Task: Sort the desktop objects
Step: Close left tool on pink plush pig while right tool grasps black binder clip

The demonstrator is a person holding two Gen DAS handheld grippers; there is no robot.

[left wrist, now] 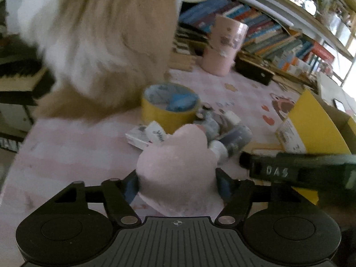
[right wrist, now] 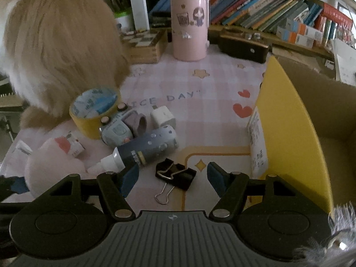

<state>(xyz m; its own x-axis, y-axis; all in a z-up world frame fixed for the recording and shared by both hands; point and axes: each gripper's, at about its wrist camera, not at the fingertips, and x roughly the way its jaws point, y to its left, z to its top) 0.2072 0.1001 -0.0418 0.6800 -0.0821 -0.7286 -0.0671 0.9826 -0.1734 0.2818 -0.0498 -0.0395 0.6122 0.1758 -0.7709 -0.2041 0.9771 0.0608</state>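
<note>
I'm clamping the pink plush [left wrist: 178,166] in my left tongs [left wrist: 176,184]; my right tongs [right wrist: 172,178], released, are straddling the binder clip [right wrist: 175,174]. Most clutter beyond them is awaiting sorting.

Pink plush [left wrist: 178,166] sits clamped upright; nearby lie a yellow tape roll [right wrist: 93,111] and a black binder clip [right wrist: 175,174] — on the counter [right wrist: 200,89].

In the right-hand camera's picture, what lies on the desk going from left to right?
Fluffy pink plush toy → yellow roll of tape → dark blue bottle with white nozzle → black binder clip → yellow cardboard box.
</note>
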